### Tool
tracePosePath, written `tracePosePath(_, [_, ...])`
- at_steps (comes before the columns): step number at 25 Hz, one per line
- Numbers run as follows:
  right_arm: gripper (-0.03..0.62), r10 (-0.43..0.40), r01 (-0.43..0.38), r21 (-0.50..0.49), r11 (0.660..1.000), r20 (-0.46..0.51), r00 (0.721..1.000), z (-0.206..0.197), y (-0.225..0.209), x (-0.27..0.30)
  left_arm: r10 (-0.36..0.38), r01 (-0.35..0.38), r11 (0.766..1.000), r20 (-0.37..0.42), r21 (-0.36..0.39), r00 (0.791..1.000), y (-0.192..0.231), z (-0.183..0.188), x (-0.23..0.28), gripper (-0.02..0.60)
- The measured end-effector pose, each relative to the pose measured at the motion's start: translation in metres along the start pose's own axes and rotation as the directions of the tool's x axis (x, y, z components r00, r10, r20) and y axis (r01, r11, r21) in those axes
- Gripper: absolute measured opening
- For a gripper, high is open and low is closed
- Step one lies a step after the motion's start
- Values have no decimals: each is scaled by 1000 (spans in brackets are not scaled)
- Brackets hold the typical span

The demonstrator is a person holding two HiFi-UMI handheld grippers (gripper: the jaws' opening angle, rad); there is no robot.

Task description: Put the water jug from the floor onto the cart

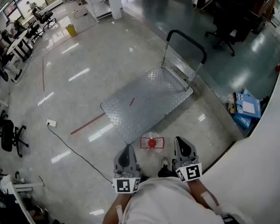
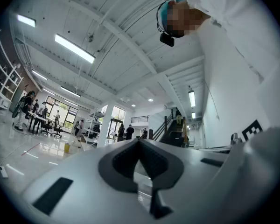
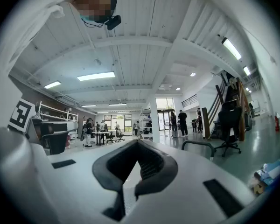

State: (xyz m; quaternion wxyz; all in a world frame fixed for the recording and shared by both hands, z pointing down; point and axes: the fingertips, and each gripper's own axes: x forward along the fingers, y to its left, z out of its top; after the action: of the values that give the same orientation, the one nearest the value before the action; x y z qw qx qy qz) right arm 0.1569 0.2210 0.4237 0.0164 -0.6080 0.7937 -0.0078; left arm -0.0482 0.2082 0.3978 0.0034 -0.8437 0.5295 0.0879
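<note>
The water jug stands on the floor just in front of the person's feet, seen from above: clear, with a red cap and red handle frame. The cart, a metal tread-plate platform with a black push handle at its far end, sits right behind the jug. My left gripper and right gripper hang level on either side of the jug, above it and apart from it. Both have their jaws together with nothing between them. Neither gripper view shows the jug.
Blue and cardboard boxes lie at the right by a white wall. A black cable with a white plug block crosses the floor at the left. Red tape marks the floor. Office chairs stand beyond the cart.
</note>
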Motion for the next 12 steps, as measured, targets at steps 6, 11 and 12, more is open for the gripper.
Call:
tracePosePath(6, [9, 4, -4, 9, 1000, 1, 1000, 0, 3, 3, -5, 5, 1000, 2, 0, 1000, 1, 2, 1, 3])
tracePosePath(11, [10, 3, -3, 4, 1000, 0, 1000, -3, 3, 4, -6, 6, 1000, -2, -3, 1000, 1, -1, 2, 3])
tracePosePath(12, [11, 2, -2, 1, 1000, 1, 1000, -4, 3, 5, -6, 6, 1000, -4, -4, 1000, 2, -1, 2, 3])
